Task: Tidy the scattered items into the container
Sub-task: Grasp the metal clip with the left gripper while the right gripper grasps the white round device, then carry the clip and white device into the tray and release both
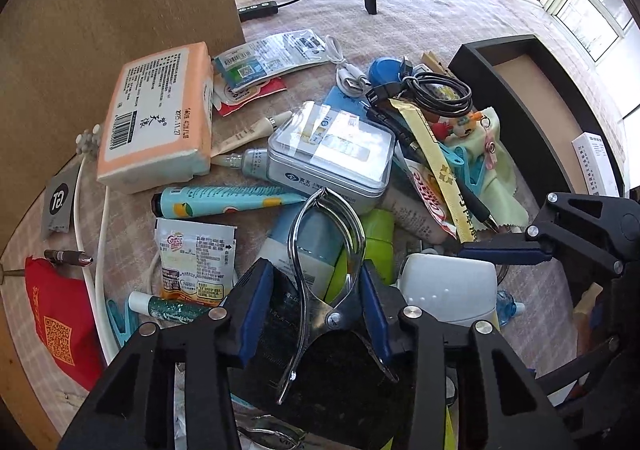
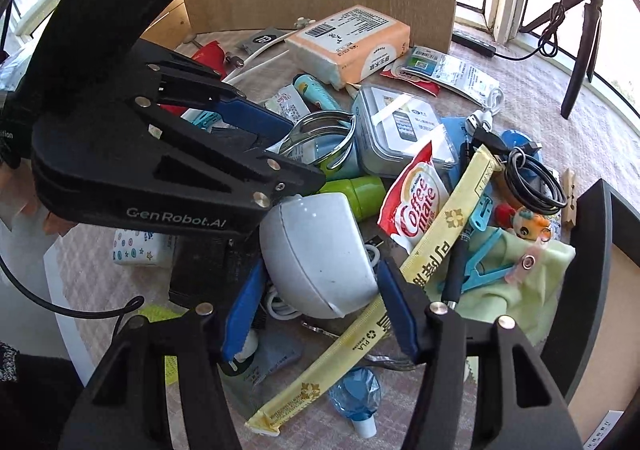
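The left tongs (image 1: 316, 310) pinch a shiny metal clip (image 1: 326, 246) at its pivot, both blue pads pressed against its sides; the clip's rounded jaws reach toward 12 o'clock, over a pale blue bottle (image 1: 310, 246) and a green cap (image 1: 374, 246). The right tongs (image 2: 320, 310) stand spread around a white rounded device (image 2: 320, 250); whether the pads touch it I cannot tell.

In the left wrist view the clutter covers the counter (image 1: 420, 22): a silver tin (image 1: 332, 158) at 12 o'clock from the clip, an orange tissue pack (image 1: 160, 118) at 10 o'clock, a Coffee-mate sachet (image 1: 196, 262) at 9 o'clock, a yellow straw wrapper (image 1: 436, 166) and a coiled black cable (image 1: 436, 94) at 1 o'clock. The container, a black tray (image 1: 516, 98) with a brown floor, sits at 2 o'clock, beside the pile, holding a white box (image 1: 596, 166).

In the right wrist view the straw wrapper runs under the right tongs, and the tray's rim (image 2: 592, 250) stands at 3 o'clock.
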Tool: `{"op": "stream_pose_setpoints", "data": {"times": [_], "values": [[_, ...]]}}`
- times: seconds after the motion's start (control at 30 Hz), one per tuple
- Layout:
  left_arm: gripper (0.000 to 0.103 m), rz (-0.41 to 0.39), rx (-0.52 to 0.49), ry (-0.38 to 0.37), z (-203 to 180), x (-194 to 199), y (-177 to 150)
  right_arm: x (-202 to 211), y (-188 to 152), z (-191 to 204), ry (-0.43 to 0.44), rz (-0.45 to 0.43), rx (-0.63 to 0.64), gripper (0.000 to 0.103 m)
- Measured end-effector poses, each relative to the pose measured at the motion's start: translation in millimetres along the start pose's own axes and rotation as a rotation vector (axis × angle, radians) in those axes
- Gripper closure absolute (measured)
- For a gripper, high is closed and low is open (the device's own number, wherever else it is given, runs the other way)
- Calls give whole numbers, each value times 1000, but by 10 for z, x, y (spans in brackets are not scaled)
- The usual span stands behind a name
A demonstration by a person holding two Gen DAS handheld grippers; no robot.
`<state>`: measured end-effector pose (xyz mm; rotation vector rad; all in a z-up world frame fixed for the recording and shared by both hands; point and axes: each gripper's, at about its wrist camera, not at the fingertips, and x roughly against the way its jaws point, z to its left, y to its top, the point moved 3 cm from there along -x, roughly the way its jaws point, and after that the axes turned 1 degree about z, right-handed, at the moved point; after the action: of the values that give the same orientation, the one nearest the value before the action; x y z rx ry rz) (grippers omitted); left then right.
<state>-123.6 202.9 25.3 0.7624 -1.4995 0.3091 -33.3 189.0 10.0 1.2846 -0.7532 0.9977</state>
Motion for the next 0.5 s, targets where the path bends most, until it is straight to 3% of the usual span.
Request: {"op": "stream_pose_setpoints", "data": {"times": [0.3,0.5], "values": [[71,-48,85,-10,119,121,-61,97,-40,-4,4,-36,-44,55],[72,-80,140,-9,221,257,-141,182,-28,1,4,-81,-72,56]]}}
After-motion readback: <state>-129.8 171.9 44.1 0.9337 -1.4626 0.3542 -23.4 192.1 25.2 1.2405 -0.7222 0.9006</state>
